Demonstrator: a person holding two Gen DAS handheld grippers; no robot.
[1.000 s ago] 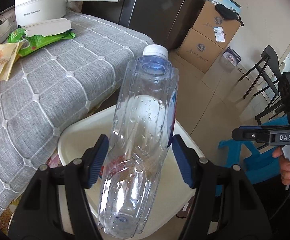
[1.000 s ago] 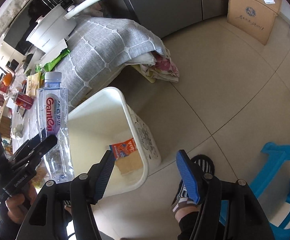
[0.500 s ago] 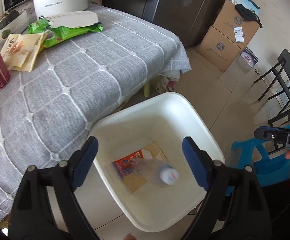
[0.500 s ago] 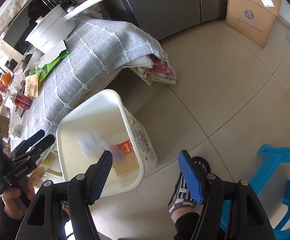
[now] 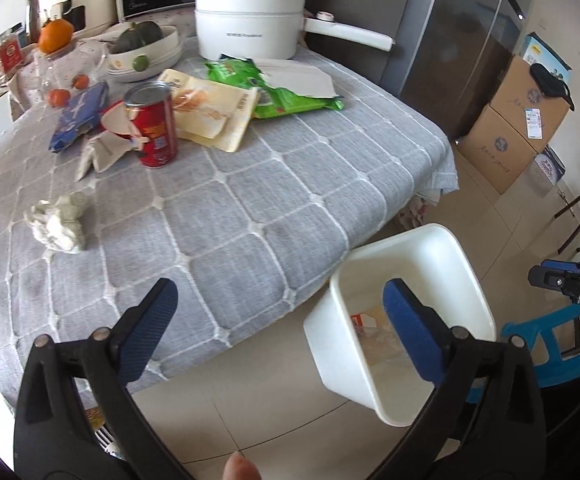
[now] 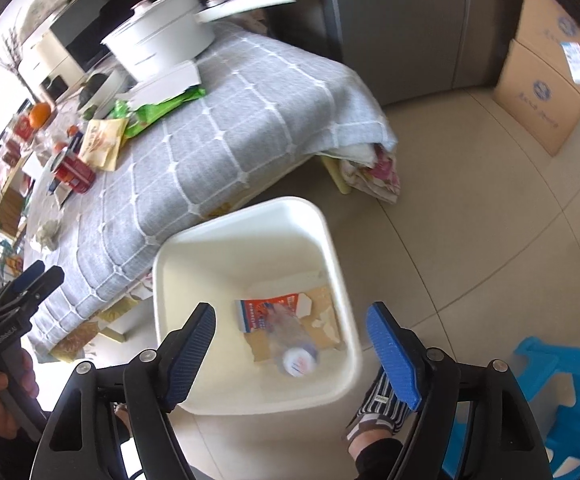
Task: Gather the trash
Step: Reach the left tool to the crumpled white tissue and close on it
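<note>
A white bin (image 6: pixel 246 236) stands on the floor by the table; it also shows in the left wrist view (image 5: pixel 462 256). A clear plastic bottle (image 6: pixel 290 344) lies inside it on an orange wrapper (image 6: pixel 266 310). My left gripper (image 5: pixel 278 328) is open and empty over the table's front edge. My right gripper (image 6: pixel 290 348) is open and empty above the bin. On the grey tablecloth (image 5: pixel 250 200) lie a red can (image 5: pixel 152 124), a crumpled tissue (image 5: pixel 58 224), a yellow packet (image 5: pixel 214 116), a green packet (image 5: pixel 274 88) and a blue wrapper (image 5: pixel 76 116).
A white pot (image 5: pixel 250 20) with a long handle stands at the table's back, a bowl (image 5: pixel 146 52) and an orange (image 5: pixel 55 35) beside it. Cardboard boxes (image 5: pixel 510 128) stand by the fridge (image 5: pixel 450 20). A blue stool (image 6: pixel 562 392) and a slippered foot (image 6: pixel 374 412) are near the bin.
My left gripper opened and dropped the bottle into the bin, then swung left toward the table. The right gripper moved over the bin.
</note>
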